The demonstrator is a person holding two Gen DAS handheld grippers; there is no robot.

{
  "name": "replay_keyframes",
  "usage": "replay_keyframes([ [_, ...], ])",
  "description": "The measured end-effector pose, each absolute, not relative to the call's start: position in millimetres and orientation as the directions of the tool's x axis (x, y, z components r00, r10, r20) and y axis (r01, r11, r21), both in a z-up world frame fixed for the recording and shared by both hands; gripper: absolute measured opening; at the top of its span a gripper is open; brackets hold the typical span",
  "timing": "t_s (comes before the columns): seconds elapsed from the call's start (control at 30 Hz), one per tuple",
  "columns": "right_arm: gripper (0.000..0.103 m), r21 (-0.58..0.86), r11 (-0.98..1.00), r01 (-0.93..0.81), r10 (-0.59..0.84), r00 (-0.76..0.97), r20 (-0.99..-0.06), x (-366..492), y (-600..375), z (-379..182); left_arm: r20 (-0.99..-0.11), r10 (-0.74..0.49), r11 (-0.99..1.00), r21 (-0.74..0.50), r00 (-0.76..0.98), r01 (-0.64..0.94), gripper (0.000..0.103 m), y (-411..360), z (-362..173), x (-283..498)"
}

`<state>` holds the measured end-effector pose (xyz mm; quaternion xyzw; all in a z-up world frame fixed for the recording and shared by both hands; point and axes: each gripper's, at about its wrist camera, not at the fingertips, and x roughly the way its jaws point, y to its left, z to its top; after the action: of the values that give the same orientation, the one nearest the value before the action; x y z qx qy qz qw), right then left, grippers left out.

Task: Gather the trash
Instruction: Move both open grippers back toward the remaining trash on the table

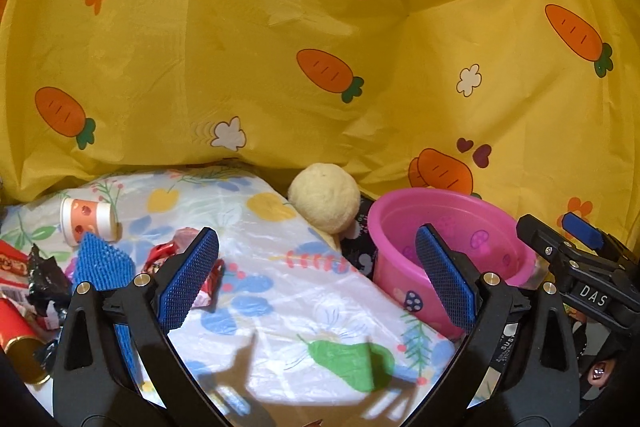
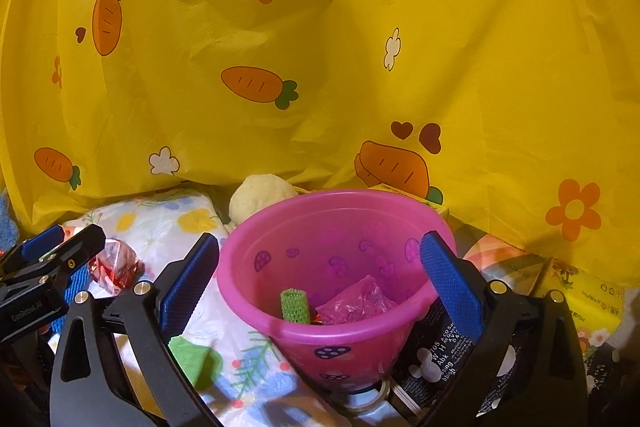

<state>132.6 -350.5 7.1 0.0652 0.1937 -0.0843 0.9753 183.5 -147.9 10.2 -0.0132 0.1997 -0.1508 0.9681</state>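
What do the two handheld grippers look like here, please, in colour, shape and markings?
Both the left gripper and right gripper have black triangular linkage arms with silver rivets and flat fingers faced with blue dimpled pads. White lettering shows on their bodies: "DAS" on the right, "GenRobot.AI" on the left. No cables or sleeves are visible.

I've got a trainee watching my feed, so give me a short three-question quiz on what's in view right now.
1. True or false: the pink bucket is empty.
2. Which gripper has its jaws nearest the red wrapper? A) left gripper B) right gripper
3. Fill in: the small paper cup lies on its ____ on the floral cloth.

Key:
1. False. A green mesh piece and a crumpled pink bag sit inside.
2. A. The wrapper is beside the left gripper's left jaw; the right gripper faces the bucket.
3. Side.
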Motion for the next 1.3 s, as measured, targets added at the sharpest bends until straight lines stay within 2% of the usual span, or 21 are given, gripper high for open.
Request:
replay_keyframes([
  [0.27,0.097,0.085,0.981,0.173,-0.132,0.924,-0.358,106,-328,8,-0.37,-0.204,0.978,-0.047,0.906,0.201,0.097,-121,15,148],
  [0.63,0.097,0.09,0.988,0.129,-0.088,0.928,-0.363,82,-299,5,-0.358,-0.143,0.989,-0.031,0.923,0.141,0.097,-92,17,110],
  [0.87,0.097,0.094,0.992,0.089,-0.047,0.923,-0.382,76,-276,0,-0.382,-0.089,0.996,-0.036,0.92,0.082,0.097,-65,7,96],
  [1.3,0.097,0.1,0.994,-0.037,0.075,0.911,-0.406,84,-217,-11,-0.36,0.113,0.993,0.022,0.926,-0.113,0.097,20,-7,76],
])
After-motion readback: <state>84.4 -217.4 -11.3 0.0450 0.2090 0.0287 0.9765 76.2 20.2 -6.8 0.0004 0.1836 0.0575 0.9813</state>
